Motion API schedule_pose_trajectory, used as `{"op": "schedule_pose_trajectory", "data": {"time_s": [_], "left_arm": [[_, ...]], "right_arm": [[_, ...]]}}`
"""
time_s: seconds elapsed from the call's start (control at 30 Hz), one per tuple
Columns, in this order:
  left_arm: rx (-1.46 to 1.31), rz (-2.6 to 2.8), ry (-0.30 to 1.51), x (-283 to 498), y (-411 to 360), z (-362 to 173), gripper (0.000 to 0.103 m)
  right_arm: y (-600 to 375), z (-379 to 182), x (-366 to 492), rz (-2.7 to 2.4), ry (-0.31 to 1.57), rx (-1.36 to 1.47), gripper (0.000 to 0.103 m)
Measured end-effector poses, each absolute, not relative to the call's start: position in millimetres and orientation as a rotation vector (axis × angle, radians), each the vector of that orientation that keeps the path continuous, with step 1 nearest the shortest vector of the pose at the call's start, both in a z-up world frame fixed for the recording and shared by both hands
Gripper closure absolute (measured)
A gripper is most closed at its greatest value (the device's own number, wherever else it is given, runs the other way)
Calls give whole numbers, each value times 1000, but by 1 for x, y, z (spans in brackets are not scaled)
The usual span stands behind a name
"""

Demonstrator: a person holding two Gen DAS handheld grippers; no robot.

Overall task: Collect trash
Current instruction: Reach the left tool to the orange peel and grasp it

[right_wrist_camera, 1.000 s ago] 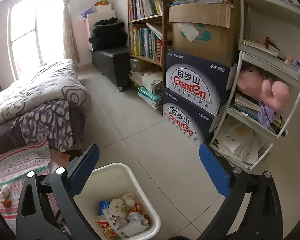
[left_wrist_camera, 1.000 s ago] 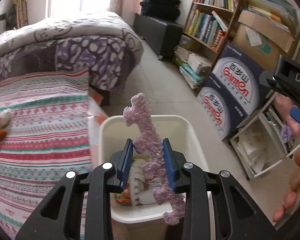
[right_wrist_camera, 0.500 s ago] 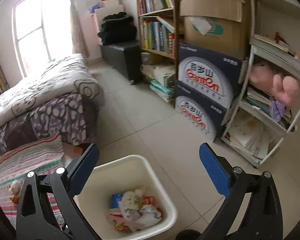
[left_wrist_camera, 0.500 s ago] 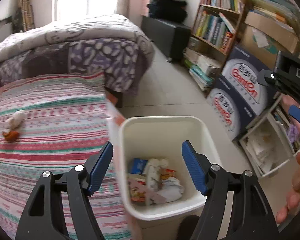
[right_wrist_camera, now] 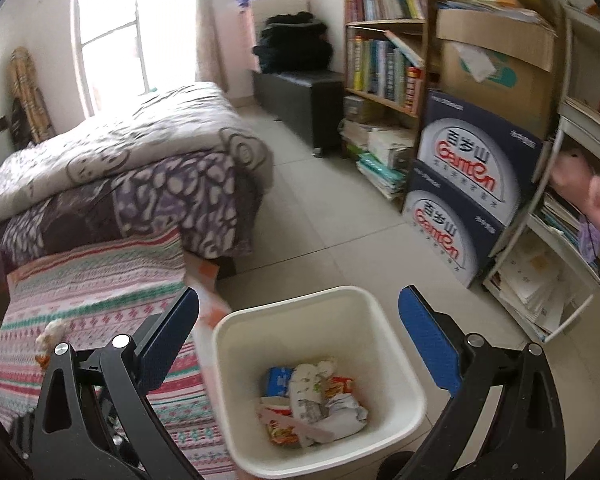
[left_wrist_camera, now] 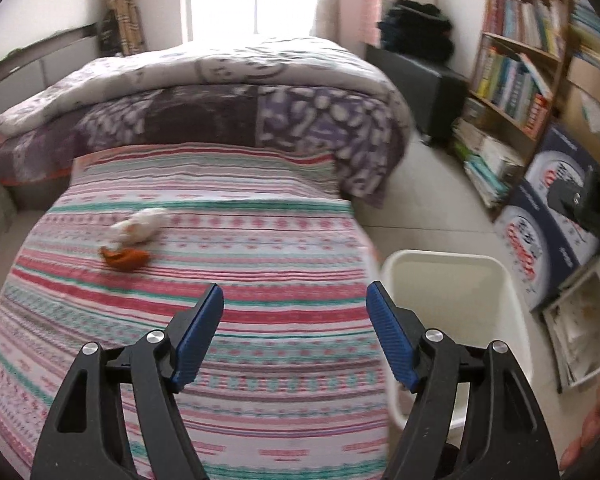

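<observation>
Left wrist view: left gripper (left_wrist_camera: 295,298) nearest, jaws spread wide, nothing between the blue pads. It hangs over a striped blanket (left_wrist_camera: 204,320) on the bed. Beyond the pads, up and left, two scraps lie on the blanket: an orange one (left_wrist_camera: 125,258) and a white one (left_wrist_camera: 142,227), touching or nearly so; blur hides the contact. The white scrap's long axis runs from lower left to upper right, while the orange one lies roughly level across the frame. A white bin (left_wrist_camera: 456,308) stands on the floor just beside the bed's right edge, partly behind the right finger. Farther back is a purple quilt (left_wrist_camera: 228,108), then the window.

Right wrist view: right gripper (right_wrist_camera: 299,301) jaws also wide apart and empty, poised above the bin (right_wrist_camera: 396,354). Trash (right_wrist_camera: 312,404) sits in the bin bottom: crumpled paper, wrappers and a blue packet, piled together. At the left, the white scrap (right_wrist_camera: 52,333) shows on the blanket (right_wrist_camera: 96,288) by the finger arm. Past the bin are floor tiles, two stacked blue boxes (right_wrist_camera: 464,196) against a bookshelf (right_wrist_camera: 384,60), and a white rack (right_wrist_camera: 556,216) to the right.
</observation>
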State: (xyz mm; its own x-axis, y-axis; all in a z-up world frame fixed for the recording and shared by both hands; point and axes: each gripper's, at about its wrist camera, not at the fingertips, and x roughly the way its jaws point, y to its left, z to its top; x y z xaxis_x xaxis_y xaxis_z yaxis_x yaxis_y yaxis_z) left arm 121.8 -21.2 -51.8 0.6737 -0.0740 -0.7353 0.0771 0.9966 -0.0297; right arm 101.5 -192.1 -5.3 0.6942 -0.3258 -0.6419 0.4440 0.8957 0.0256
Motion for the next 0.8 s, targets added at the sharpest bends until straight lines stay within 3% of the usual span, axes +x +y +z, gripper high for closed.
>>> {"op": "schedule_pose_trajectory", "data": {"time_s": [0.8], "left_arm": [[-105,167,910,147,107,-77,26]], "right_arm": [[-81,-38,142,-267,779,65,7]]}}
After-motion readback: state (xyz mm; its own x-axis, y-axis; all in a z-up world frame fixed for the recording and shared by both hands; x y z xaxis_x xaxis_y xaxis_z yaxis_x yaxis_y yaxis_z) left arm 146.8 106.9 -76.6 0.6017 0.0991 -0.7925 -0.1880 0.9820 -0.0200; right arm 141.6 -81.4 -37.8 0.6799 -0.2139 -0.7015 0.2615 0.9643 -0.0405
